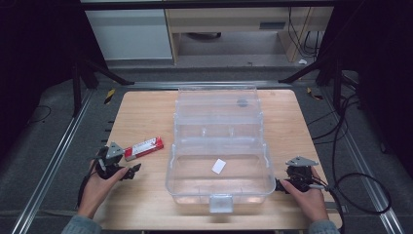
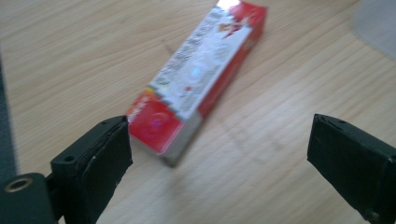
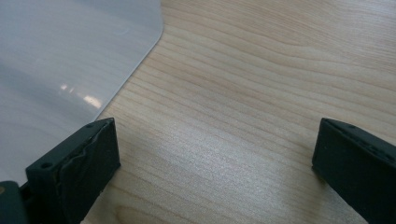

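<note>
Wooden table [image 1: 146,112], pale grain, rounded corners, carrying every item listed. Clear plastic storage box [image 1: 216,146], the largest item: it stands at the middle of the table and runs from the far edge almost to the near edge, its lid thrown open toward the far side, a latch tab at the near wall, and a small white card [image 1: 219,166] lying on its floor. In the right gripper view a rounded corner of the box [image 3: 70,56] takes up the upper left, resting on the wood. Left gripper [image 1: 130,171], held in the person's left hand [image 1: 97,187] near the near-left corner of the table, jaws spread wide with nothing between them; in the left gripper view [image 2: 219,154] the two black jaws stand far apart over bare wood. Right gripper [image 1: 278,185], held in the right hand [image 1: 309,197] near the near-right corner, just beside the right wall of the box; its jaws [image 3: 215,158] are likewise wide apart over bare wood, holding nothing. Red and white carton [image 1: 143,148], a long narrow pack, lying flat toward the left edge of the table between the left gripper and the box, touching neither; in the left gripper view the carton [image 2: 198,79] lies just ahead of the jaws, its near end close to the left jaw.
</note>
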Action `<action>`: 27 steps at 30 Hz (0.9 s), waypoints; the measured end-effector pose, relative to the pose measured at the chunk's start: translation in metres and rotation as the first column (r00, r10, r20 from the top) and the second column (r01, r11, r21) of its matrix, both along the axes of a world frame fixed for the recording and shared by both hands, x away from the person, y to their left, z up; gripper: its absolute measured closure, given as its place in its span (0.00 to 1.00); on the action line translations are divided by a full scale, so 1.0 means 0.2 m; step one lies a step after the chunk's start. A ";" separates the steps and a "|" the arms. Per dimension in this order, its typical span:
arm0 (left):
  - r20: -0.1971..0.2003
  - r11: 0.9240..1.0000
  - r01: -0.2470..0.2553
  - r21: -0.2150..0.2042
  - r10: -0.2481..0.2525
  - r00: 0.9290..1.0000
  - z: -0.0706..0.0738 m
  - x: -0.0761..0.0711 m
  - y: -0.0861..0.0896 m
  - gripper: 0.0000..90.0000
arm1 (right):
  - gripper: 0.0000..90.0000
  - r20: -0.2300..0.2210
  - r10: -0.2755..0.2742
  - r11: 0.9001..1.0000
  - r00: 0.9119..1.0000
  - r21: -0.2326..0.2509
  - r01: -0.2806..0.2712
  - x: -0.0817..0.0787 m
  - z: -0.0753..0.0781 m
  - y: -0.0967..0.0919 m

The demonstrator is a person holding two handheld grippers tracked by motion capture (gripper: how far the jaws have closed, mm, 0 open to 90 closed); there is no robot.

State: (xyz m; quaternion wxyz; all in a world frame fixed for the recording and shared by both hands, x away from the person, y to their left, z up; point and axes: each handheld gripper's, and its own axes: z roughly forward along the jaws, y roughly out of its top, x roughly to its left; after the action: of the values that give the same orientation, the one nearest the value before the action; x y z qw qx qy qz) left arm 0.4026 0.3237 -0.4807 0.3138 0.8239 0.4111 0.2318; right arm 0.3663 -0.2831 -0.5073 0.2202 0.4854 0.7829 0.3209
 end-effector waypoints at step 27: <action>-0.102 0.999 0.050 0.008 -0.049 0.994 -0.06 0.26 0.06 0.13 | 0.01 0.000 0.000 1.000 1.000 0.000 0.000 0.00 0.00 0.00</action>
State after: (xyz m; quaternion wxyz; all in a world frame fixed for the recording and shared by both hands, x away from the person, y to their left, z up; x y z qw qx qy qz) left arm 0.4552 0.3354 -0.4926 0.2937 0.8462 0.4049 0.1836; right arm 0.3664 -0.2832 -0.5073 0.2202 0.4853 0.7830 0.3209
